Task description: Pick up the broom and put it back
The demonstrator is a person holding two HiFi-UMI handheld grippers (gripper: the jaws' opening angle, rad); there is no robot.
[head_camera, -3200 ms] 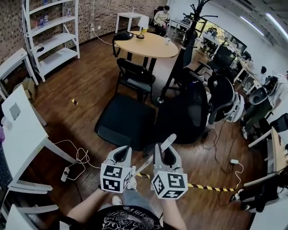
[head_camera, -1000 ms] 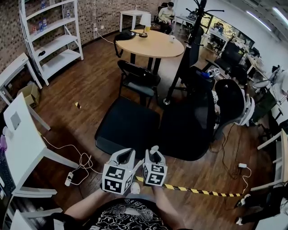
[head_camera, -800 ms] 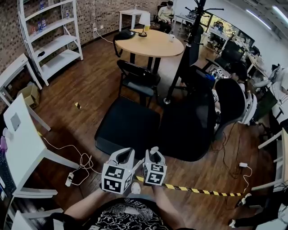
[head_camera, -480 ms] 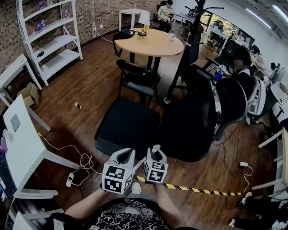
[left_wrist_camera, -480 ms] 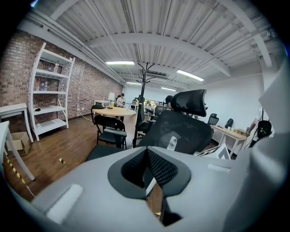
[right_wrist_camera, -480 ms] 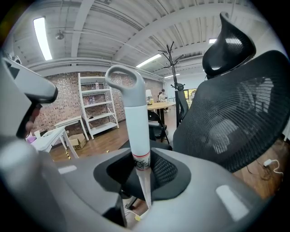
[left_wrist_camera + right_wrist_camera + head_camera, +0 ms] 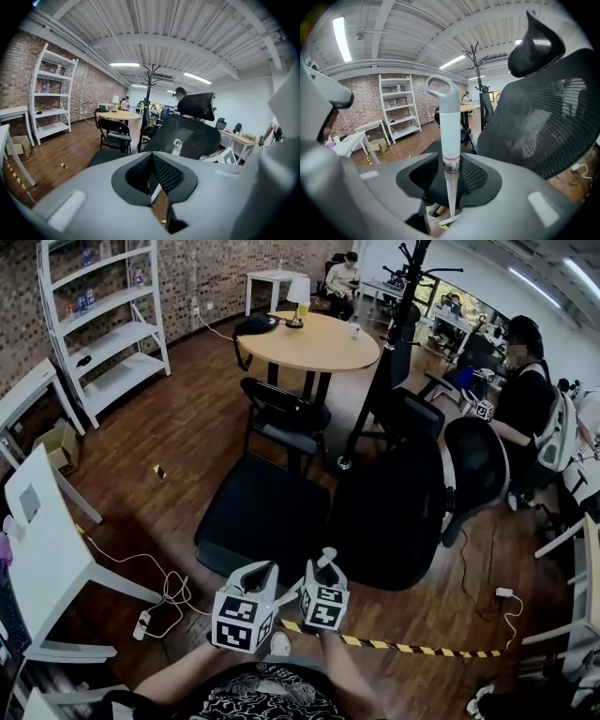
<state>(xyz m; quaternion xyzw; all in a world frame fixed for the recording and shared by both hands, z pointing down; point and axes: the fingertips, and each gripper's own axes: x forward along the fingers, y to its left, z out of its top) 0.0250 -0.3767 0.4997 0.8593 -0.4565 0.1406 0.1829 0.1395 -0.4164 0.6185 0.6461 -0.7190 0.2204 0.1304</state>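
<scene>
Only the pale handle of the broom (image 7: 449, 140) shows; its head lies out of sight in every view. The print on its label (image 7: 451, 165) is unreadable. The white counter (image 7: 56, 540) is cut off at the left edge, and items on the shelf unit (image 7: 117, 337) are too small to tell.

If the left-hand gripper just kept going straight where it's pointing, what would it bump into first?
Most likely the black office chair just ahead, probably the near edge of its seat. The left gripper aims slightly downward towards it, though depth is hard to judge.
</scene>
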